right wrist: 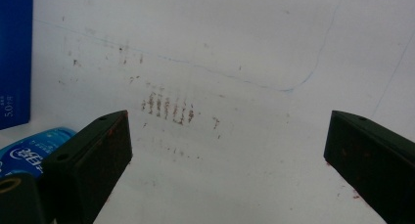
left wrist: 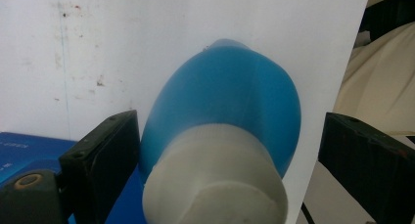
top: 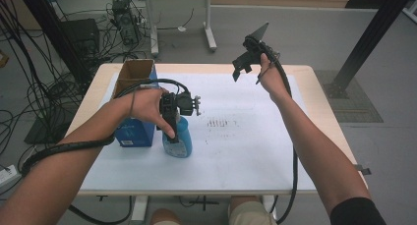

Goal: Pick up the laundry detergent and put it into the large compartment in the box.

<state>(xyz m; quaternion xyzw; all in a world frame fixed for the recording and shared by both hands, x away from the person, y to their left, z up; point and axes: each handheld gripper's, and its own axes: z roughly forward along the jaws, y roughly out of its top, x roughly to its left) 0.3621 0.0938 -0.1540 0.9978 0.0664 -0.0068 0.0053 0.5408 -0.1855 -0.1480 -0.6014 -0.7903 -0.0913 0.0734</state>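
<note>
Bottle (top: 178,139), blue with a white cap (left wrist: 215,180), stands on the white sheet (top: 236,141) just beside a blue box (top: 134,131). Left gripper (top: 172,131) hangs over it, jaws spread either side of the cap, a gap showing on one side. Right gripper (top: 246,70) is raised above the table's far edge, jaws wide apart on nothing.

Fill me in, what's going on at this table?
A person works two handheld tools over a white-covered table. The left tool is down over a blue bottle standing beside a blue box. Its jaws straddle the bottle's white cap with gaps either side, so nothing is gripped. The right tool is held up above the table's far side, jaws wide and empty.
</note>
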